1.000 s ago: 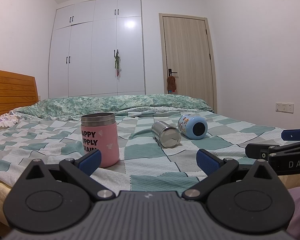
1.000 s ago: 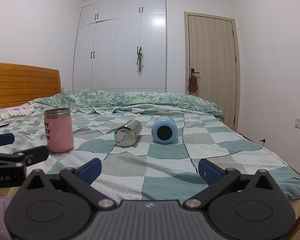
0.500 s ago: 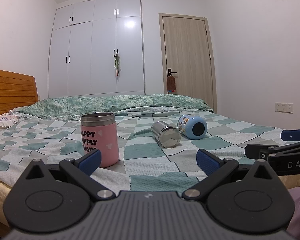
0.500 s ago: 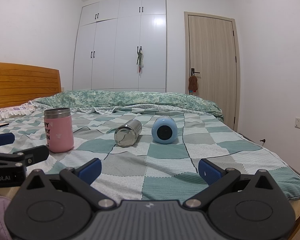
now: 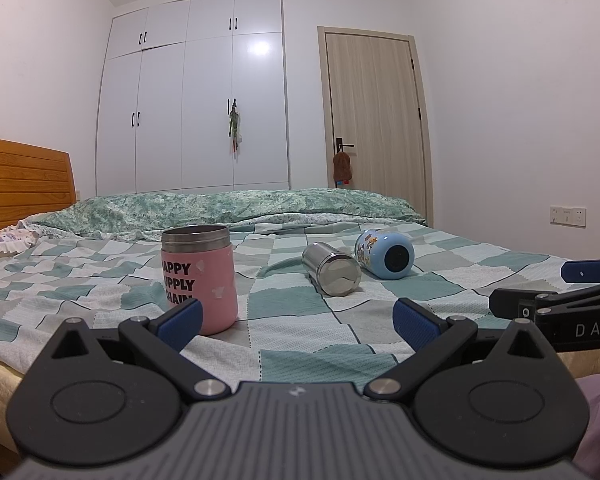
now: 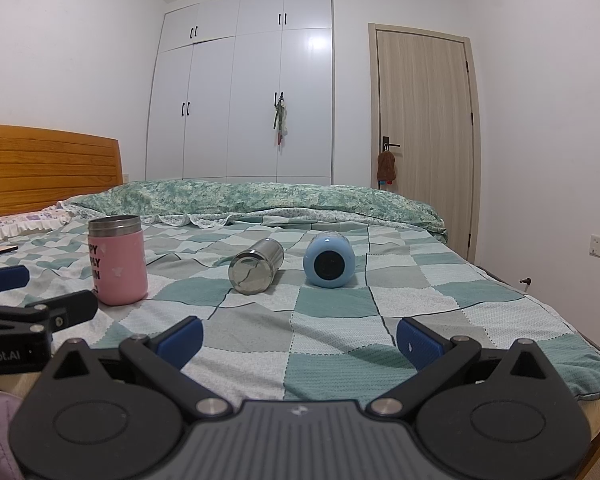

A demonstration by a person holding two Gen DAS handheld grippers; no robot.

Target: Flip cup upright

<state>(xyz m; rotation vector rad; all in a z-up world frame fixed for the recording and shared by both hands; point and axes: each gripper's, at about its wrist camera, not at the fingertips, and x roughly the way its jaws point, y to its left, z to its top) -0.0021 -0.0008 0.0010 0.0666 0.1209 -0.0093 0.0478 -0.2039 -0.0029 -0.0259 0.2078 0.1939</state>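
A pink cup with a steel rim [image 5: 199, 278] [image 6: 118, 260] stands upright on the bed. A steel cup [image 5: 332, 267] [image 6: 256, 266] lies on its side, base toward me. A light blue cup [image 5: 385, 253] [image 6: 329, 259] lies on its side just right of it. My left gripper [image 5: 298, 320] is open and empty, low at the bed's near edge, just in front of the pink cup. My right gripper [image 6: 300, 338] is open and empty, short of the two lying cups. Each gripper shows at the edge of the other's view.
The bed is covered by a green and white checked blanket [image 6: 340, 320], with a rolled green quilt [image 6: 260, 198] at the far side. A wooden headboard [image 6: 48, 168] is at the left. A white wardrobe [image 6: 244, 100] and a door [image 6: 424, 136] stand behind.
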